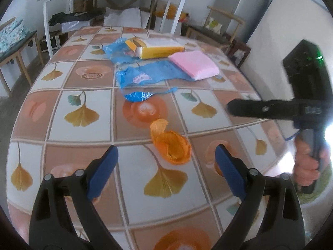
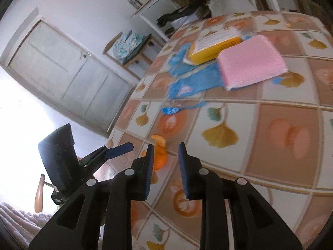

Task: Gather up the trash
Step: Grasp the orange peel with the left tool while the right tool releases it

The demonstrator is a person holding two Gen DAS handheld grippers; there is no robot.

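Hovering over the peel (image 1: 170, 145), both claws empty.
Left claw (image 1: 166, 156) gapes wide, the peel on the table (image 1: 87, 79) just beyond its blue pads (image 1: 104, 166); right claw (image 2: 165, 166) stands slightly parted, holding nothing, the peel past its left pad. Farther beyond the peel lie blue wrappers (image 1: 145, 75), a yellow box (image 1: 158, 48) and a pink pack (image 1: 195, 64).
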